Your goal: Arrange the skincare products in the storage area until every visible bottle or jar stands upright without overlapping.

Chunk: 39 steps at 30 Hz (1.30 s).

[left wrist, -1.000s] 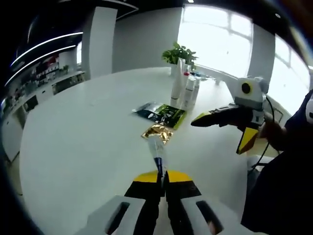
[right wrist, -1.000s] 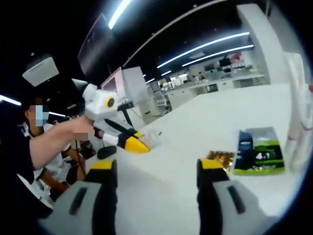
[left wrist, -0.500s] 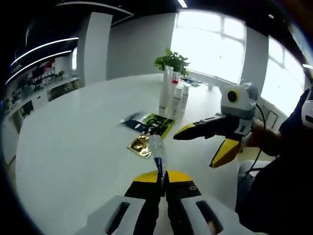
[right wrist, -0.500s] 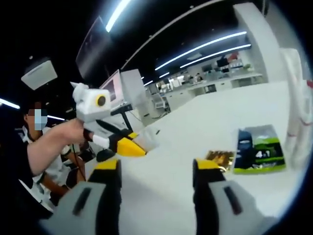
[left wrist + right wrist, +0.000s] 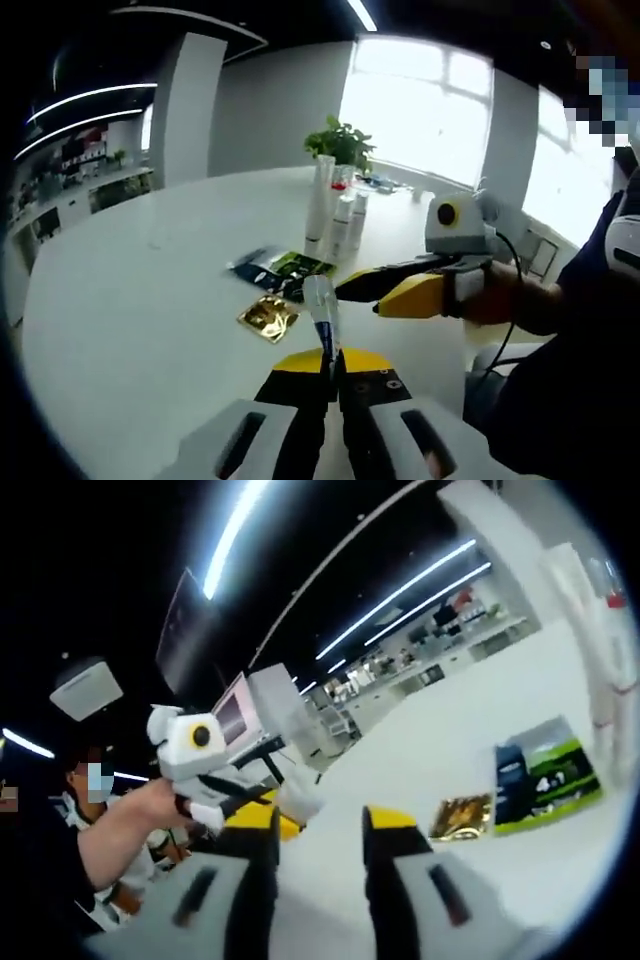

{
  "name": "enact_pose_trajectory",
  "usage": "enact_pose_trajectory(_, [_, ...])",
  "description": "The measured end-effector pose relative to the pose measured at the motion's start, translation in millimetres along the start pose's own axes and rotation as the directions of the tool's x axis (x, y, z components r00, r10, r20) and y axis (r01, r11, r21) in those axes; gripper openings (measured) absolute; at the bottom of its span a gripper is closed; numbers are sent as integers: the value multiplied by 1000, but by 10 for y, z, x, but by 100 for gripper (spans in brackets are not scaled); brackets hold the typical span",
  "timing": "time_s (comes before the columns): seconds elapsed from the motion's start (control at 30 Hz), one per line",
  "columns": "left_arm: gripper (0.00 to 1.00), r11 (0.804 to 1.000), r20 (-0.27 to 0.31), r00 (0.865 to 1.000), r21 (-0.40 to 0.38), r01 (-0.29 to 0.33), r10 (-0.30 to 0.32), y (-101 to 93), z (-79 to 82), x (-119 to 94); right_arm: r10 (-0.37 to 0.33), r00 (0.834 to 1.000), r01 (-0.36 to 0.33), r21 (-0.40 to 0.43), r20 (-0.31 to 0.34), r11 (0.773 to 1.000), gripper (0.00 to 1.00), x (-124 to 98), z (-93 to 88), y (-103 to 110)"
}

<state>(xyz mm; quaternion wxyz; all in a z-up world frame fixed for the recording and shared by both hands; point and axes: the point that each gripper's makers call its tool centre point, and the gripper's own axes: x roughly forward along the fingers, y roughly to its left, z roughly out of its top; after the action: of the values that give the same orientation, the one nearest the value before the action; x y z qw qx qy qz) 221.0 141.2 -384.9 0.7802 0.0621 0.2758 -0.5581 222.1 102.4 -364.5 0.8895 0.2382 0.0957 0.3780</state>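
Now left gripper [image 5: 330, 362] clamped on tube [image 5: 321, 312], right gripper [image 5: 318, 820] agape, wide bare table [image 5: 150, 290] beyond.

Left gripper [image 5: 331, 362] clamped on small tube [image 5: 321, 305], right gripper [image 5: 372, 288] just beyond, gold sachet [image 5: 266, 317], green packet [image 5: 278, 273], upright bottles [image 5: 333, 215] on white table [image 5: 130, 290]

I see a white table [image 5: 130, 290] with a shiny gold sachet [image 5: 266, 317] nearest me, a green-and-black packet [image 5: 545, 776] beyond it, white bottles [image 5: 335, 212] farther off, one red-capped, and yellow-tipped black jaws.
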Motion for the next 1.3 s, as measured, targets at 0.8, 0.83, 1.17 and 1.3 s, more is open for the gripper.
enact_pose_trajectory(0.8, [2,999,16,999,-18,31,-31,-132,4,8,88,994,-96,140,63,986,17,78,-4,142])
enact_pose_trajectory(0.83, [2,999,22,999,-25,31,-31,-134,9,9,90,994,-99,144,69,985,16,74,3,147])
enact_pose_trajectory(1.17, [2,989,73,994,-119,89,-80,-250,33,42,108,988,-126,171,112,977,11,44,66,177])
enact_pose_trajectory(1.3, [2,980,115,988,-156,125,-107,-294,57,29,145,979,-173,215,140,961,9,14,104,234])
